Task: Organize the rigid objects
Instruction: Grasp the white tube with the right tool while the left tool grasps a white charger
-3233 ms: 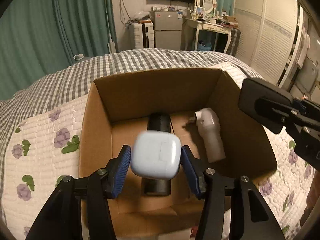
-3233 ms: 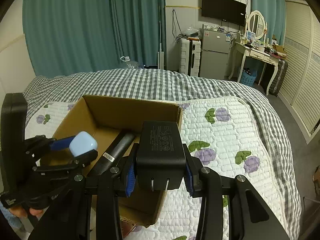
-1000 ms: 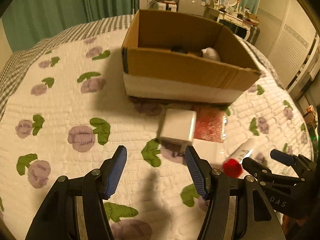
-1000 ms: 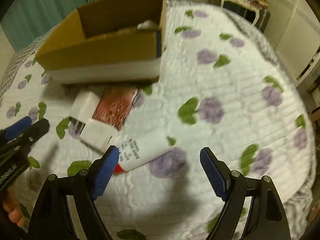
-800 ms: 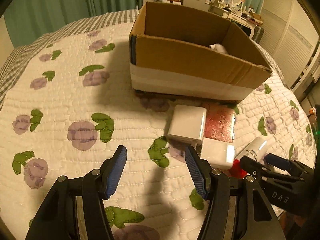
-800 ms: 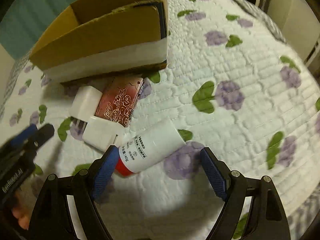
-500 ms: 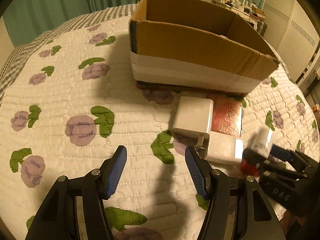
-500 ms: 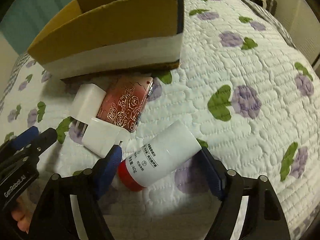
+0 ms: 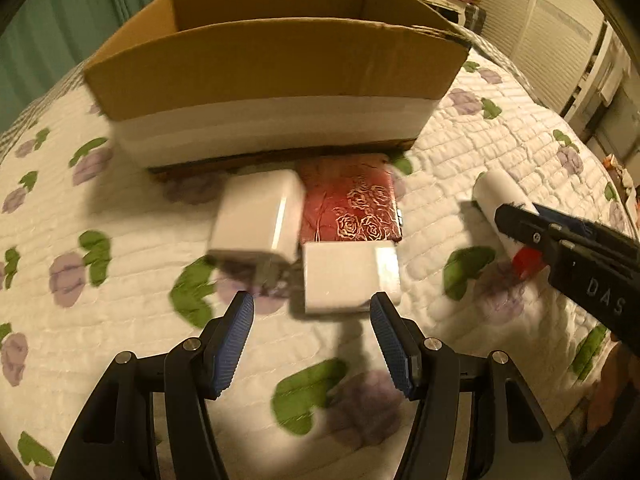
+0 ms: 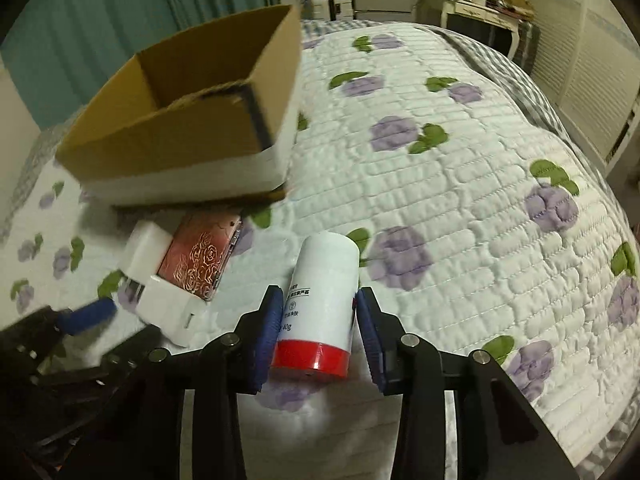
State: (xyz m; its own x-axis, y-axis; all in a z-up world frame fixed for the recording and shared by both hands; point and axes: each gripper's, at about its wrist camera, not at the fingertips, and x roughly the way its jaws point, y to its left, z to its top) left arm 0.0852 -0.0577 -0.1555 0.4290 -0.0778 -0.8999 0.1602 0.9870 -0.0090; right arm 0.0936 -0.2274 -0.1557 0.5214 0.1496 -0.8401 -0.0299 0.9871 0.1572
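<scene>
While the white tube (image 10: 320,292) with the red cap lies on the quilted bed (image 10: 460,208), my right gripper (image 10: 321,328) has its fingers set narrow around it (contact unclear). My left gripper (image 9: 312,340) hangs wide before a white charger (image 9: 348,276). Another charger (image 9: 258,216) and a rose-patterned case (image 9: 352,204) sit against the cardboard box (image 9: 276,72).

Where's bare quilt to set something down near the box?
Open floral quilt right of the brown cardboard box, and left of the two white charger blocks. Crowded along the box front: chargers, red rose-patterned case, white red-capped tube between the right gripper's fingers.
</scene>
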